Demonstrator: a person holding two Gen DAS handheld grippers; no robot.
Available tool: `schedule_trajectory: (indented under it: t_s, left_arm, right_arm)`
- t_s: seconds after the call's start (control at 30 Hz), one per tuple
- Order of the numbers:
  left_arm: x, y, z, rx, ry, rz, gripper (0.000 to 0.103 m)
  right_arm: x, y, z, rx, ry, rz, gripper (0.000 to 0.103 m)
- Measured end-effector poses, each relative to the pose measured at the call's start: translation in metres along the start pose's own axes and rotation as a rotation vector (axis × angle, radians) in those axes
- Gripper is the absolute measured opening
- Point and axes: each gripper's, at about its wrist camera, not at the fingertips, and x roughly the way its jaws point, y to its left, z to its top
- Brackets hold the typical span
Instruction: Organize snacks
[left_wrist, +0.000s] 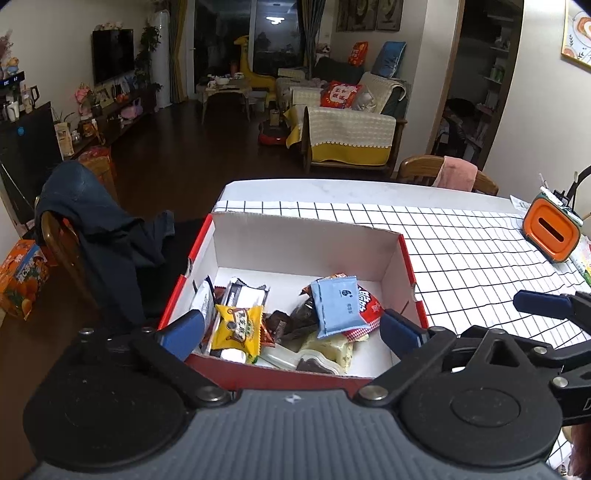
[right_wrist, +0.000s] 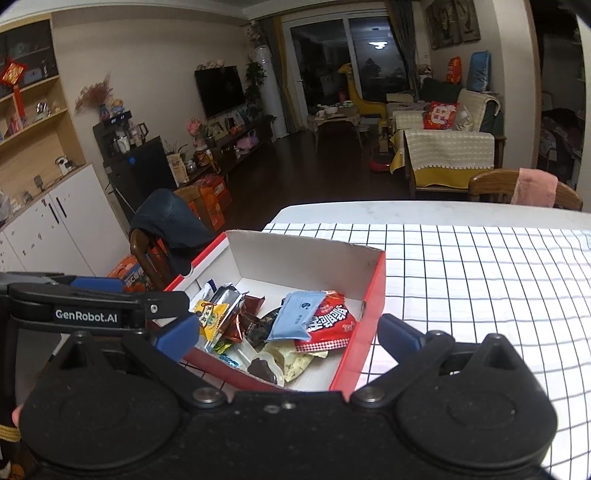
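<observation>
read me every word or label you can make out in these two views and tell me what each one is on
"GenRobot.AI": white print on the black arm of the left gripper, seen from the right wrist view.
Red packet in the box: large white Chinese characters, too distorted to read.
Yellow packet: Chinese print, too blurred.
Blue packet: small logo and print, too small.
Orange carton on the floor: lettering blurred.
</observation>
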Motion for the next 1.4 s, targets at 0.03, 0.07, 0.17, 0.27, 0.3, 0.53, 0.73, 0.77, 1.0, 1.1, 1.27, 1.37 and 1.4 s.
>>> schedule_trajectory:
  t_s: [0.03,0.07,0.17,0.27,0.3,0.53,0.73,0.77,1.0,1.1,1.27,1.37,1.4]
  left_arm:
    - [-0.001,-0.001,0.0,-0.001,0.0,-0.002,0.102]
    - [-0.002,-0.001,-0.001,0.001,0.0,-0.003,0.102]
    - [-0.005,-0.003,-0.004,0.0,0.005,-0.007,0.102]
    - [-0.009,-0.005,-0.007,0.001,0.004,-0.002,0.102]
    - [-0.01,-0.006,-0.008,0.003,0.006,-0.003,0.102]
    - [-0.014,-0.01,-0.013,-0.007,0.011,-0.009,0.102]
    - [-0.019,-0.012,-0.014,-0.006,-0.01,0.001,0.102]
    - [-0.02,-0.012,-0.014,-0.007,-0.012,0.002,0.102]
    - [-0.024,-0.014,-0.015,-0.007,-0.018,-0.004,0.102]
    - [-0.026,-0.014,-0.016,-0.01,-0.022,-0.004,0.102]
    - [-0.027,-0.013,-0.016,-0.012,-0.026,-0.011,0.102]
    - [-0.03,-0.014,-0.017,-0.009,-0.035,-0.013,0.102]
    - [-0.03,-0.015,-0.017,-0.008,-0.037,-0.014,0.102]
  right_arm:
    - [-0.001,-0.001,-0.001,0.007,-0.001,-0.001,0.103]
    - [-0.002,0.0,-0.002,0.012,-0.003,-0.006,0.103]
    - [-0.006,-0.003,-0.004,0.031,-0.014,-0.02,0.103]
    - [-0.011,-0.005,-0.007,0.048,-0.025,-0.019,0.103]
    - [-0.012,-0.006,-0.008,0.053,-0.03,-0.021,0.103]
    - [-0.016,-0.005,-0.011,0.066,-0.039,-0.027,0.103]
    - [-0.019,-0.003,-0.013,0.065,-0.041,-0.025,0.103]
    - [-0.019,-0.003,-0.013,0.065,-0.043,-0.028,0.103]
    - [-0.023,-0.004,-0.015,0.082,-0.046,-0.022,0.103]
    - [-0.024,-0.003,-0.016,0.082,-0.05,-0.031,0.103]
    - [-0.027,-0.003,-0.017,0.086,-0.062,-0.057,0.103]
    - [-0.028,-0.004,-0.017,0.096,-0.066,-0.061,0.103]
    - [-0.028,-0.004,-0.017,0.097,-0.067,-0.064,0.103]
